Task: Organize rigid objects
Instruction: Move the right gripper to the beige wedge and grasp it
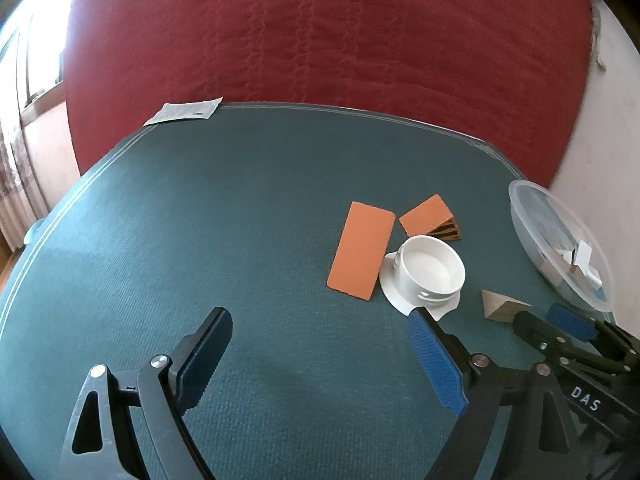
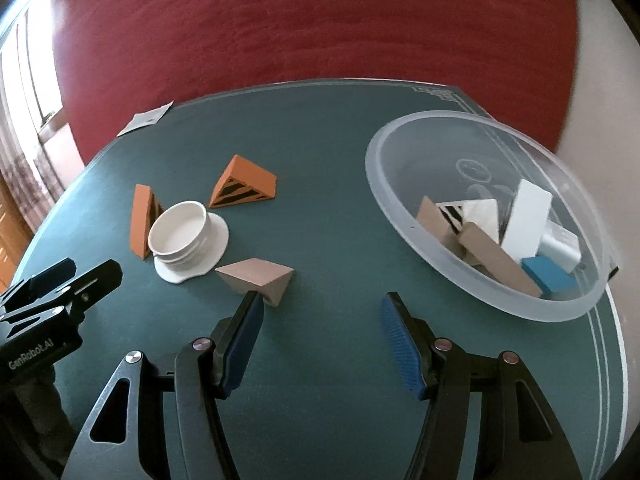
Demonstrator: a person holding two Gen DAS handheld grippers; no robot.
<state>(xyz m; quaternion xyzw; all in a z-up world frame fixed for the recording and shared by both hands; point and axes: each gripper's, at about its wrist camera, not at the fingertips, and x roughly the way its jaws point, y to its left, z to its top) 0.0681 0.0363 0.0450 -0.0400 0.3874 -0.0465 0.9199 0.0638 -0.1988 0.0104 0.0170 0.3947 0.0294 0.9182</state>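
A: Starting from the right gripper (image 2: 320, 320), what does it show?

B: Its jaws stand spread and hold nothing; the tan wedge (image 2: 256, 277) lies just beyond the left finger, on the green table (image 2: 320, 160).

A: And the left gripper (image 1: 320, 354)?

B: Spread wide, empty, over bare cloth to the left.

A: How would the wedge handle?

B: It looks light, stiff and smooth, probably wood. Its long axis runs left to right, ridge uppermost; the sloping sides could slip, so the flat triangular ends seem the safer hold.

A: Farther out?

B: A white cup (image 2: 180, 228) and two orange wedges on the left; the clear bowl (image 2: 384, 184) of blocks on the right.

Soft window (image 1: 24, 60) daylight, fisheye-warped edges
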